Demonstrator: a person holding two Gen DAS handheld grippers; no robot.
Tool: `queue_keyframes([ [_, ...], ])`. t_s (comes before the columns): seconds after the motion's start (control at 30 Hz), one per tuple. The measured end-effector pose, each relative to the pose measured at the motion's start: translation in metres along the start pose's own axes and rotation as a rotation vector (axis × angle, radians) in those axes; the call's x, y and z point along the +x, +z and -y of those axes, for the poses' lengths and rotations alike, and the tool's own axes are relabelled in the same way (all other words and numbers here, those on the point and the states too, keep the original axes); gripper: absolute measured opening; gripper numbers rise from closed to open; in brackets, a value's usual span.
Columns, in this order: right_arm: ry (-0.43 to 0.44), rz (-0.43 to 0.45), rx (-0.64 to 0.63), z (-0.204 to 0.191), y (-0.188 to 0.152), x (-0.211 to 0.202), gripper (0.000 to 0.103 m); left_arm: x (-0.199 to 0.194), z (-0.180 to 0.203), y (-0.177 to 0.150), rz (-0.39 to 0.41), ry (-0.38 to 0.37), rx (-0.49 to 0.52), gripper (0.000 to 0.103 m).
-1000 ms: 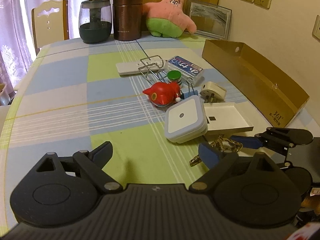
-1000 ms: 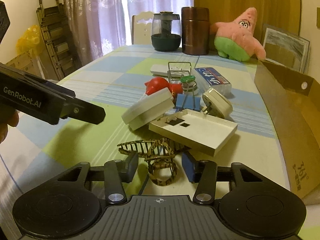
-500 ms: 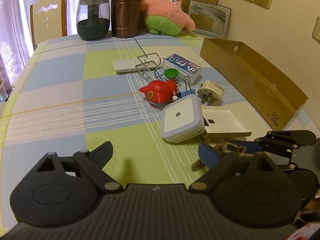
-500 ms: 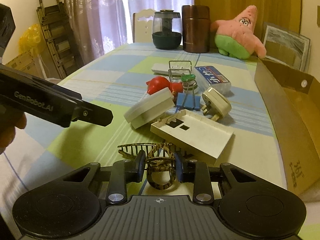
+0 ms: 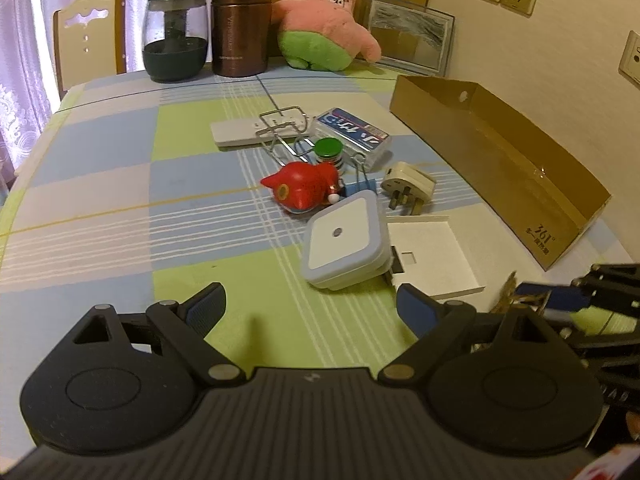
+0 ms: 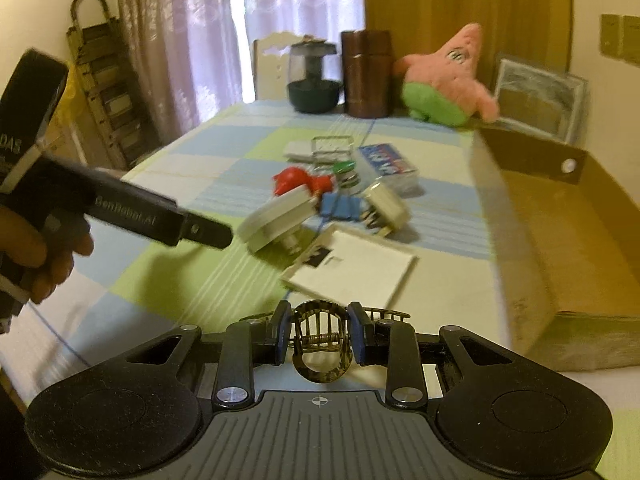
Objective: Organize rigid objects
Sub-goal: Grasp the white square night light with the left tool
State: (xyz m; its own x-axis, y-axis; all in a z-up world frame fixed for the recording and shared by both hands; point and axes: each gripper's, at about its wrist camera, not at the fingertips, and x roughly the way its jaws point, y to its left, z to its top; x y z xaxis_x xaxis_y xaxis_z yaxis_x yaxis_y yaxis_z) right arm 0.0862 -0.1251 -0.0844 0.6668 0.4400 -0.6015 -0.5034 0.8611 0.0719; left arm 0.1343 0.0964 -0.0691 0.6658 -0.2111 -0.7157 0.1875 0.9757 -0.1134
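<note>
My right gripper [image 6: 320, 336] is shut on a tortoiseshell hair claw clip [image 6: 320, 354] and holds it above the table, left of the brown cardboard box [image 6: 560, 236]. My left gripper [image 5: 310, 306] is open and empty, low over the green square in front of the pile. The pile holds a square white-and-blue night light [image 5: 344, 246], a white tray [image 5: 430, 256], a white plug [image 5: 408, 188], a red toy [image 5: 306, 190], a green-capped jar [image 5: 329, 152], a blue-labelled case [image 5: 352, 134], wire clips [image 5: 284, 132] and a white remote [image 5: 236, 134].
The long cardboard box [image 5: 500, 160] runs along the table's right side. At the far edge stand a dark glass jar [image 5: 175, 36], a brown canister [image 5: 240, 26], a pink plush star [image 5: 324, 28] and a framed picture [image 5: 410, 38]. A chair [image 5: 90, 46] stands behind.
My right gripper closed on the hair clip and lifted it off the table, moving right toward the box. My left gripper stayed open and shifted slightly.
</note>
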Motion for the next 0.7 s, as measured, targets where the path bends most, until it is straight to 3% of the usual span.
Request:
queue_keyframes([
  [0.3,-0.062,0.026,0.041,0.027,0.009,0.003,0.027,0.02,0.012,0.015,0.023,-0.009,0.002,0.086],
  [0.7,-0.069,0.033,0.067,0.041,0.014,0.012,0.027,0.054,0.004,0.03,-0.02,-0.05,-0.085,0.073],
])
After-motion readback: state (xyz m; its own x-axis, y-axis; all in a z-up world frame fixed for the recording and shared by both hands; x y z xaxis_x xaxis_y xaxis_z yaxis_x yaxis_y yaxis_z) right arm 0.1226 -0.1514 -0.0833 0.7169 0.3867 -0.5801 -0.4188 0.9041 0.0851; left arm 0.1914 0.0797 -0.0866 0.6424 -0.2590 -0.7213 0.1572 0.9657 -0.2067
